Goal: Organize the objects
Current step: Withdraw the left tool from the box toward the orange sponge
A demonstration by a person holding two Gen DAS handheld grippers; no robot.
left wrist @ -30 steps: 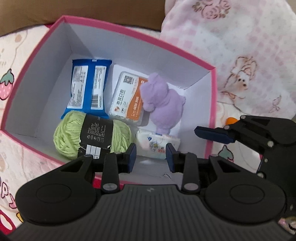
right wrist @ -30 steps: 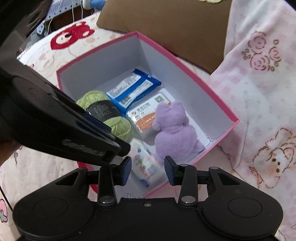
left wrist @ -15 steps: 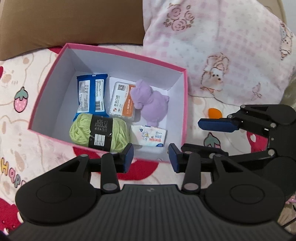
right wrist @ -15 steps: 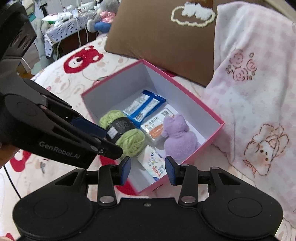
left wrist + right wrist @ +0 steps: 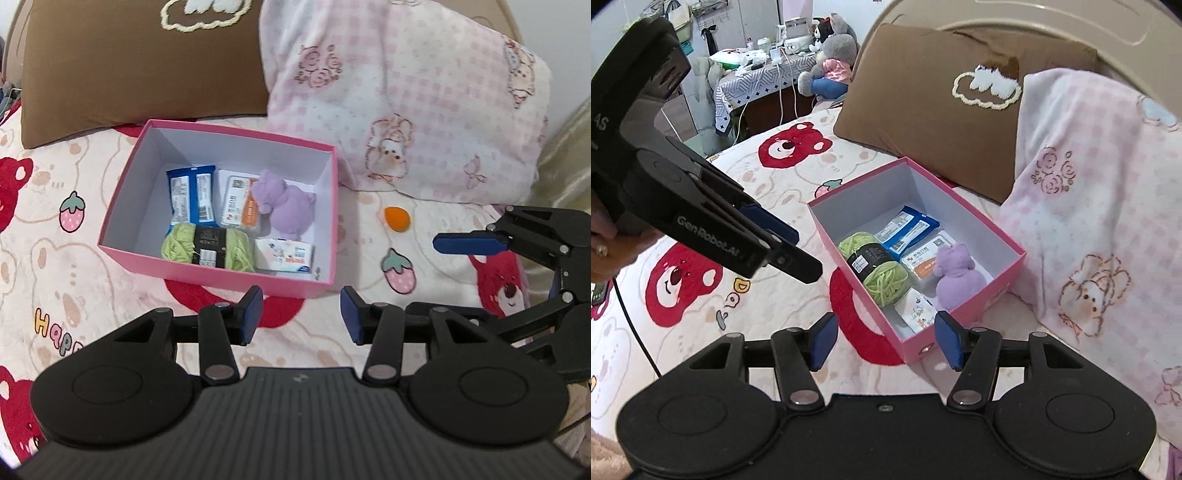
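The open pink cardboard box with a white interior (image 5: pixel 122 206) rests on the bear-and-strawberry printed bed cover (image 5: pixel 66 280), set near the brown cushion (image 5: pixel 140 59) and the pink checked blanket (image 5: pixel 406 103) so that its open top faces both cameras. Five items lie on its floor in a compact layout: the blue foil snack packet (image 5: pixel 192 195) against the far-left area, the white-and-orange flat pack (image 5: pixel 240 205) beside it, the purple plush toy (image 5: pixel 288 206) partly overlapping that pack toward the right wall, the green yarn ball with a black label (image 5: pixel 208 247) along the near wall, and the white tissue packet (image 5: pixel 286 254) beside the yarn in the near-right corner. This flat, side-by-side packing appears chosen to keep each item accessible. One small orange egg-shaped object (image 5: pixel 397 218) lies on the bed cover outside the box, between its right wall and the blanket; judged from the task, it is the probable remaining item. The left tongs (image 5: pixel 301 314) are spread and hold nothing, positioned short of the near wall of the box. The right tongs (image 5: pixel 886 338) are likewise spread and empty, near the box's closest corner; in the left view they stand to the right of the box, near the orange object, which suits a reach toward it.
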